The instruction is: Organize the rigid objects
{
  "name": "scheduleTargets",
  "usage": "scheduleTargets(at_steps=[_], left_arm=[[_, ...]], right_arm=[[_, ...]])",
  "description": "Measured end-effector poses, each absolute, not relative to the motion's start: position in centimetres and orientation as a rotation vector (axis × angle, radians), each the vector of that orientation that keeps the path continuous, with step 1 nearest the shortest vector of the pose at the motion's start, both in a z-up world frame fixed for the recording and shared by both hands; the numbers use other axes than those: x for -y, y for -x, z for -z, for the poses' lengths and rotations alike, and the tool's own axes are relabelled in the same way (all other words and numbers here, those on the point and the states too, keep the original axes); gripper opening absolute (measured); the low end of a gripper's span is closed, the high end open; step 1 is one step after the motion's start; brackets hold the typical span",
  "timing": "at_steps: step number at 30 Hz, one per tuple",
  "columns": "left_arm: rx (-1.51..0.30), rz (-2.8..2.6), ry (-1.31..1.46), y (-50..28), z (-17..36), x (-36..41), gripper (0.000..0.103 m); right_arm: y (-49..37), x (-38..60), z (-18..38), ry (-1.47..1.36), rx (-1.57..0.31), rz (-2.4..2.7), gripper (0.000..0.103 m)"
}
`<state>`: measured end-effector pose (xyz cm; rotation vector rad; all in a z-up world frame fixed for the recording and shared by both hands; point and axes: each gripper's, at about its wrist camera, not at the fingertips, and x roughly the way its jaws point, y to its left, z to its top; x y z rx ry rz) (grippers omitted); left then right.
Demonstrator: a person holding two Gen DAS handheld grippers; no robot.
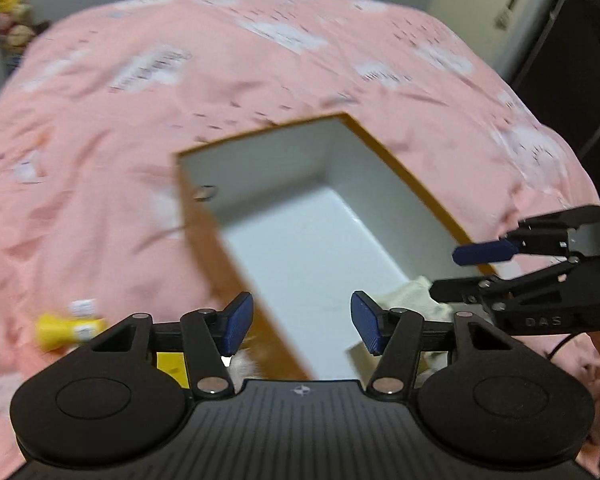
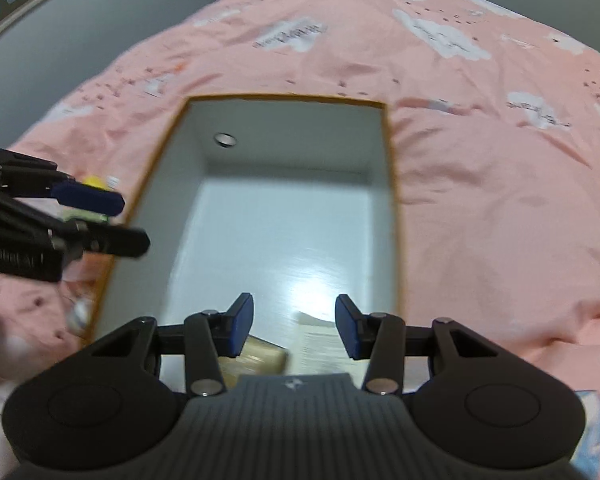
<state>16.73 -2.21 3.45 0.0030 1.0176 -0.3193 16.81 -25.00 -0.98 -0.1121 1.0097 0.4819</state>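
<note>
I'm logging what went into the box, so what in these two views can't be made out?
- Right wrist view: the tan block and printed paper at the near end of the box are cut off by the right gripper.
- Left wrist view: the yellow item on the pink bedspread is motion-blurred; its label is unreadable.
- Left wrist view: the pale cloth-like thing is partly hidden behind both grippers, including the left gripper.

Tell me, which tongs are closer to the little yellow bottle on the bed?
Left. The left tongs hang just right of the yellow bottle, by the box wall. The right tongs are over the box's inside, farther away.
</note>
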Motion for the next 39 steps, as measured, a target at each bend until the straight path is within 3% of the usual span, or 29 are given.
scheduleTargets(at_steps=[6,18,23,29,31,32,34,39], left_arm=[[-1.001,0.227,-0.020,-13.7,-2.7,-0.7,0.065],[-1.066,0.083,-0.046,-7.7,-0.3,-5.4,0.065],[-1.101,0.060,0.024,-6.2,1.0,-7.3,0.065],[-1.112,0.049,0.067,-5.5,2.1,-8.6,0.065],[-1.095,0.051,0.081,-5.8,2.1,-9.0,0.066],[-1.083,0.052,0.084,-6.0,2.1,-9.1,0.067],[-1.050,0.054,0.084,-6.4,2.0,-9.3,0.082],[-1.016,0.028,0.083,-7.8,2.7,-9.6,0.089]], right_arm=[[-15.7,20.7,0.5,0.082,-0.968,-0.649,0.045],[-14.5,11.9,0.0,0.299,-0.959,-0.856,0.046],[-14.4,9.2,0.2,0.434,-0.940,-0.919,0.058],[-14.2,6.3,1.6,0.634,-0.965,-0.987,0.063],[-14.5,5.4,2.3,0.708,-0.982,-1.009,0.070],[-14.7,5.1,2.6,0.743,-0.991,-1.021,0.072],[-15.0,4.3,3.2,0.821,-1.006,-1.046,0.080],[-16.6,2.5,4.4,0.983,-1.055,-1.081,0.082]])
